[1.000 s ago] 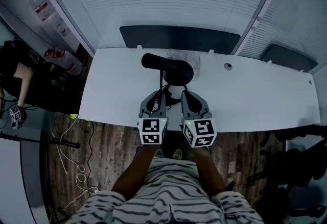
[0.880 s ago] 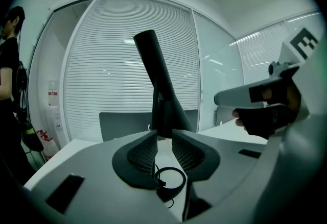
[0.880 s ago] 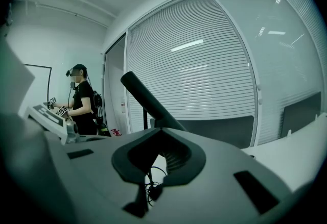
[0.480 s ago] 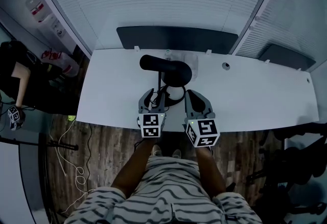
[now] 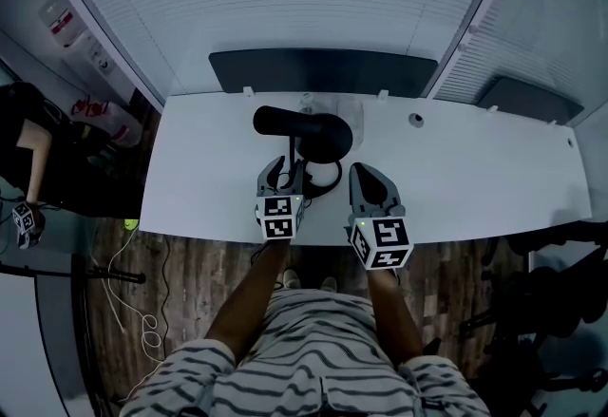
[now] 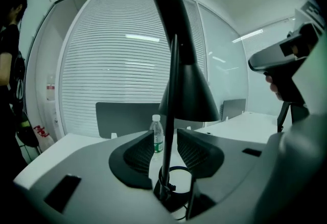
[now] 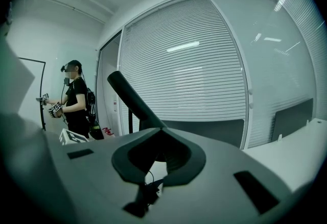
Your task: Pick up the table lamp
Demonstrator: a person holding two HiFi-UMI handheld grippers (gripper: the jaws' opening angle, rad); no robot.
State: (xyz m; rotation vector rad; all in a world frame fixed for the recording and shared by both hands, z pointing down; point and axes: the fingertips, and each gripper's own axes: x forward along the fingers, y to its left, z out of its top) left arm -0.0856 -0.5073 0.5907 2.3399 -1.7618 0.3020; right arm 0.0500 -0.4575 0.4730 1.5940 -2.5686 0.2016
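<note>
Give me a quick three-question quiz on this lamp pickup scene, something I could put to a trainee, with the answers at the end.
1. True or false: the left hand-held gripper is clamped on the stem of the table lamp.
2. What stands on the table behind the lamp? A) a water bottle B) a mug C) a laptop
3. Fill in: the jaws of the right hand-held gripper are ___.

Key: 1 false. The jaws have just been opening and stand apart on either side of the stem, not touching it. 2 A. 3 together.
</note>
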